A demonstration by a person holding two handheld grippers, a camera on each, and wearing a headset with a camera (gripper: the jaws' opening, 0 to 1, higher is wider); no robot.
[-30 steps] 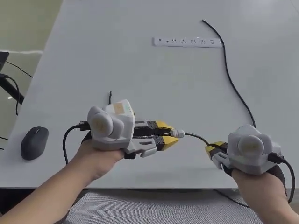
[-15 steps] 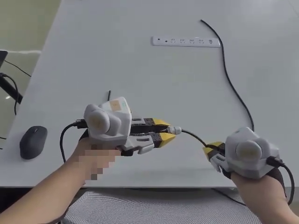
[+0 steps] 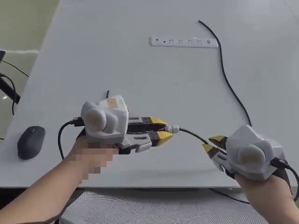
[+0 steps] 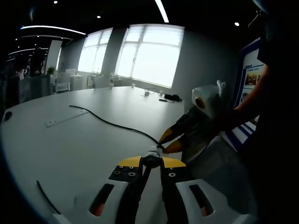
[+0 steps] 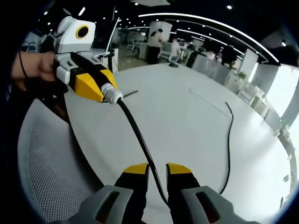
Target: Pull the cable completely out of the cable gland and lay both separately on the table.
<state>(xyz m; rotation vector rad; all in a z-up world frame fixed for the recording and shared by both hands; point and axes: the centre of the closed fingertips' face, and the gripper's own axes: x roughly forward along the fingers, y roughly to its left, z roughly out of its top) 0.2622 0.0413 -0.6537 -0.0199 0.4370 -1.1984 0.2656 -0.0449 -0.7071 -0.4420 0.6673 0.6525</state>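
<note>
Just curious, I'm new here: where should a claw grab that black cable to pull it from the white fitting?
Probably the black cable just beyond the white fitting, approached from the end opposite the left claw; it runs straight there, so the right claw pulls in line.

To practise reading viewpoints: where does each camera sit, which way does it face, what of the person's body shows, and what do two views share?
Head view: on the headset, facing down at the table; forearms, left claw and right claw show.
Left gripper view: on the left claw, facing the right claw; an arm shows.
Right gripper view: on the right claw, facing along the cable to the left claw; left hand shows.
Shared: both gripper views show the cable gland.
</note>
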